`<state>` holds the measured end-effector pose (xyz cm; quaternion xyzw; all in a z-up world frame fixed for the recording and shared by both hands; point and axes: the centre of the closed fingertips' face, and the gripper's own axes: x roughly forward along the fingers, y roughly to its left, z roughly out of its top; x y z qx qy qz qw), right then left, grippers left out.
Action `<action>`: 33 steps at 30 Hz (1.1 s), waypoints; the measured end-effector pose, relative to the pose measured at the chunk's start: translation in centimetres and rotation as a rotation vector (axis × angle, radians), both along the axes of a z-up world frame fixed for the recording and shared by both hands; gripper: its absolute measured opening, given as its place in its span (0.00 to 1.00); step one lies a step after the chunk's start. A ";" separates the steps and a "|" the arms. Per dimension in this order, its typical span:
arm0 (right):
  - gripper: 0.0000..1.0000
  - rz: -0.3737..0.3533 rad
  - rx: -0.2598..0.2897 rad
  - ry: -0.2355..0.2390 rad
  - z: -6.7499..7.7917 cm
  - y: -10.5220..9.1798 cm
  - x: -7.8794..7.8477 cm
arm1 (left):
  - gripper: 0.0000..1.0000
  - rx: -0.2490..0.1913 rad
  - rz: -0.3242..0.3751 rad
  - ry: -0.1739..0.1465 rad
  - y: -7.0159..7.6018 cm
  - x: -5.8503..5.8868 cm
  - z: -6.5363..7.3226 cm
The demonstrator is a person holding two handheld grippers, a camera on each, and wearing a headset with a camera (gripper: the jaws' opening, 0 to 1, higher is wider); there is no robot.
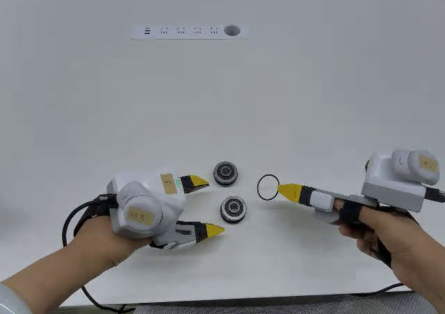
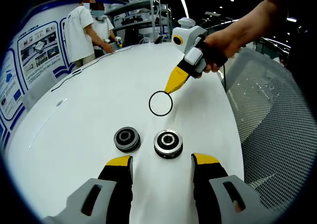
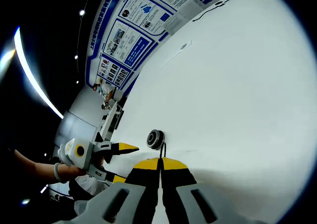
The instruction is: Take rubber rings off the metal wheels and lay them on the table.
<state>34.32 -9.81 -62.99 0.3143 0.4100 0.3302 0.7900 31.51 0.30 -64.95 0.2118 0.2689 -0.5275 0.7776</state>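
Head view: 2 metal wheels, the far wheel (image 1: pixel 226 173) and the near wheel (image 1: pixel 233 209), lie flat on the white table (image 1: pixel 313 105) between the grippers. The rubber ring (image 1: pixel 268 187) sits just right of them, at the tip of the right gripper (image 1: pixel 288 192).

Right gripper view adds that its jaws are pressed together. The ring rises edge-on from their seam as a thin black line, so it is pinched. Whether it touches the table cannot be told.

Left gripper view adds a dark outer band on the far wheel and a bright bare rim on the near wheel.

The left gripper (image 1: pixel 207 205) has its jaws spread wide, holding nothing, with the near wheel just beyond its tips. The left hand (image 1: pixel 104 241) enters from the lower left. The right hand (image 1: pixel 389 227) points its gripper leftward.
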 end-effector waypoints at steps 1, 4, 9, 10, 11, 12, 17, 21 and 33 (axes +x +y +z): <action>0.02 -0.012 -0.003 0.006 -0.2 -0.2 0.0 | 0.49 0.002 0.000 -0.002 0.0 0.0 0.0; 0.02 -0.031 -0.027 0.025 -1.0 -0.7 0.0 | 0.48 0.003 0.000 -0.001 0.1 0.0 -0.1; 0.02 -0.041 -0.094 0.038 -2.2 -1.3 -0.2 | 0.48 0.005 0.001 -0.001 0.2 0.0 -0.1; 0.02 -0.041 -0.102 0.037 -2.3 -1.4 -0.2 | 0.48 0.006 0.001 -0.001 0.2 0.0 -0.1; 0.02 -0.041 -0.117 0.034 -2.4 -1.5 -0.2 | 0.48 0.007 0.002 0.000 0.3 0.0 -0.1; 0.02 -0.042 -0.129 0.032 -2.6 -1.6 -0.2 | 0.48 0.008 0.003 -0.001 0.3 0.0 -0.2; 0.02 -0.040 -0.144 0.024 -2.6 -1.6 -0.1 | 0.47 0.008 0.002 0.002 0.2 0.0 -0.2; 0.03 -0.026 -0.164 0.008 -2.7 -1.5 -0.1 | 0.47 0.006 0.001 0.004 0.1 0.0 -0.2; 0.13 0.030 -0.253 -0.054 -3.2 -1.8 0.0 | 0.45 0.009 -0.001 0.004 0.1 0.1 -0.2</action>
